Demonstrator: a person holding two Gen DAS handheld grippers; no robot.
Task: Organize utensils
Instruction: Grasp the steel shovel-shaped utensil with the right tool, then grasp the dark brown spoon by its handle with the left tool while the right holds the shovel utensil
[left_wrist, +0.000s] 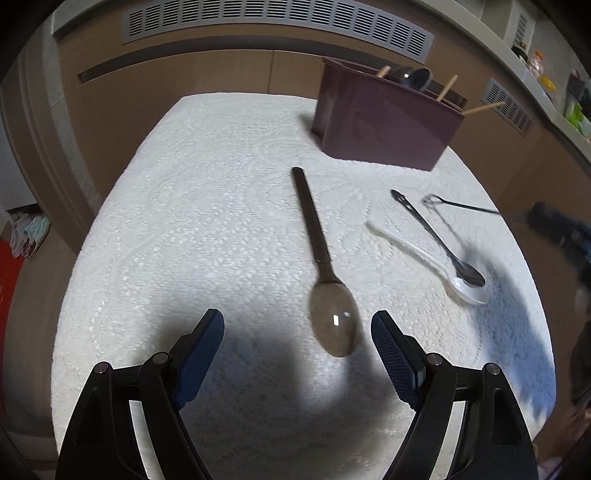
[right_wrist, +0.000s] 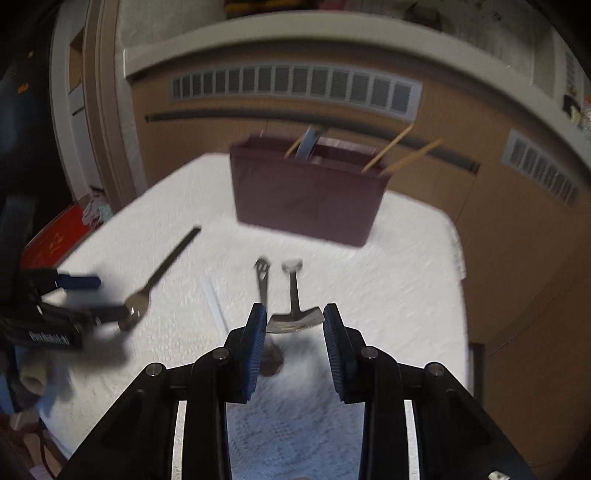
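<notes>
Both grippers hover with fingers apart: the left gripper beside the dark-handled spoon's bowl, the right gripper around a small metal scraper on the white surface.

white lace tablecloth, wall vents (slatted)

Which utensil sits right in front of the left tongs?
On the white lace tablecloth, look away from the maroon plastic utensil holder toward the open left tongs. The large dark-handled spoon lies alone there, bigger than the crossed white and black spoons.
</notes>
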